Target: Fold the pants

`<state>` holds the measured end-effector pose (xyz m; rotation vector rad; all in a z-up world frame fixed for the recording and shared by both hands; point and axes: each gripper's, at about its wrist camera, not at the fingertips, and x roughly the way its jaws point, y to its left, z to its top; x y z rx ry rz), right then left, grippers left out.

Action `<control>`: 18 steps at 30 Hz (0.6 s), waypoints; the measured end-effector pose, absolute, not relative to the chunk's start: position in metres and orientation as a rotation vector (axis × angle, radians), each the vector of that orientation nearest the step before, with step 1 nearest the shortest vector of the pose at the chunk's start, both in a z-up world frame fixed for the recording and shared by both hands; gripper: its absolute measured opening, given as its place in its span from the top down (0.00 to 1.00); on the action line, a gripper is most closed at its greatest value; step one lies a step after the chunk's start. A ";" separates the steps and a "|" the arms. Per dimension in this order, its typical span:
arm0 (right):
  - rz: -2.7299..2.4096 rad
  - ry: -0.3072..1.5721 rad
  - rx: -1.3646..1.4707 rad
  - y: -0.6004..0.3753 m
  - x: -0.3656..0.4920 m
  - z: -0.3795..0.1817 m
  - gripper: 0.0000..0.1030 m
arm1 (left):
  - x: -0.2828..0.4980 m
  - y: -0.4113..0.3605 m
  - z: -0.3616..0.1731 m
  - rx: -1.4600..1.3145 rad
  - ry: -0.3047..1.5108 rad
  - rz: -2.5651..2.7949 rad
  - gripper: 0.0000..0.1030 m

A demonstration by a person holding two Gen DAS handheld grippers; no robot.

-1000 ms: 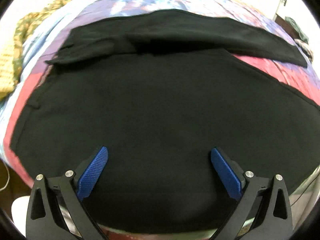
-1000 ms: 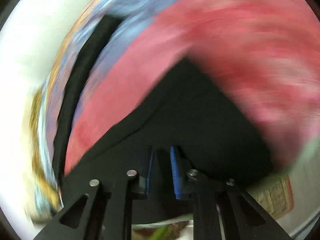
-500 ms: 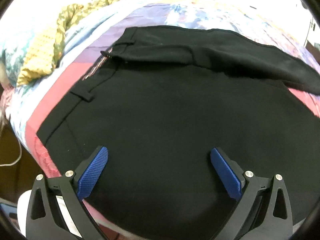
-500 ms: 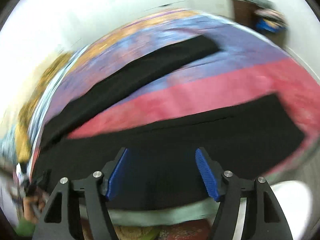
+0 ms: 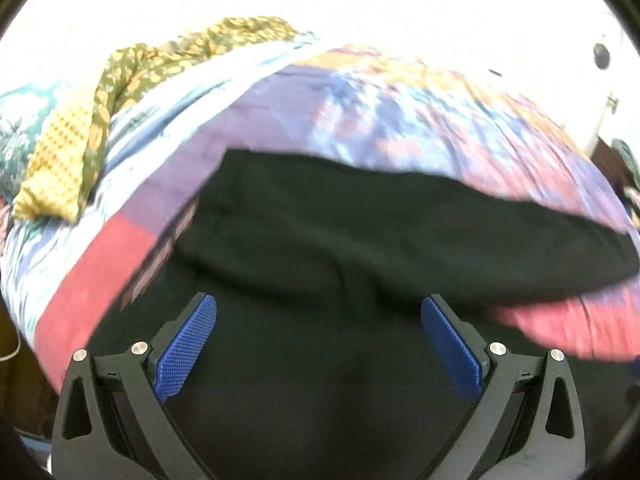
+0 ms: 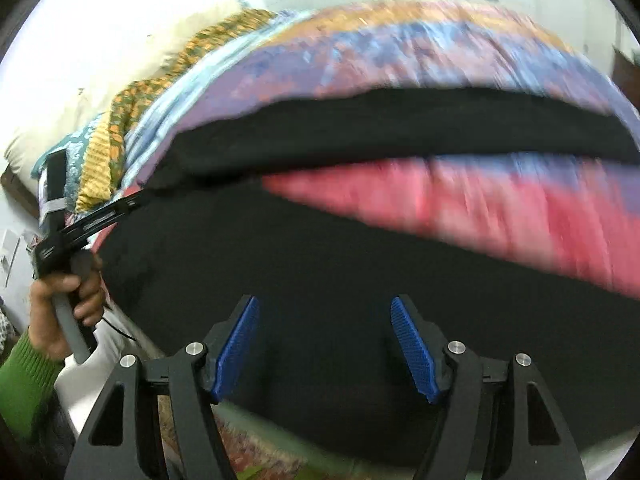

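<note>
Nearest the lens in the left wrist view, the left gripper point(image 5: 319, 342) hangs with its blue pads point(image 5: 185, 346) spread wide apart and nothing between them, poised over black cloth. The right gripper point(image 6: 325, 346) matches it in its own view: blue pads point(image 6: 236, 348) parted, nothing pinched, black fabric beneath.

That fabric is the black pants point(image 5: 340, 280), spread flat across the bed. From the right wrist camera the pants point(image 6: 320, 264) show one leg running across the near side and the other leg stretching along farther back, with a wedge of red cover visible between the two.

Off to the left in the right wrist view, the person's left hand point(image 6: 70, 304) grips a gripper handle at the edge of the bed, green sleeve point(image 6: 22, 380) at the wrist, and the tool's fingers reach toward the waist end of the pants. Whether they touch the cloth cannot be told.

Beyond the pants lies the patchwork bedspread point(image 5: 400, 120) in red, purple, blue and orange. Farther still, a yellow-green patterned cloth point(image 5: 100, 120) sits bunched at the far left corner, against a bright white wall point(image 5: 360, 8).
</note>
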<state>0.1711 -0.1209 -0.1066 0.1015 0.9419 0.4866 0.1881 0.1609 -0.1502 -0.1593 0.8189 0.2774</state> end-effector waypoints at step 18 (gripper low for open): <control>0.234 1.029 0.167 -0.328 0.424 -0.188 0.58 | 0.235 0.193 -0.233 -0.195 0.883 0.365 0.00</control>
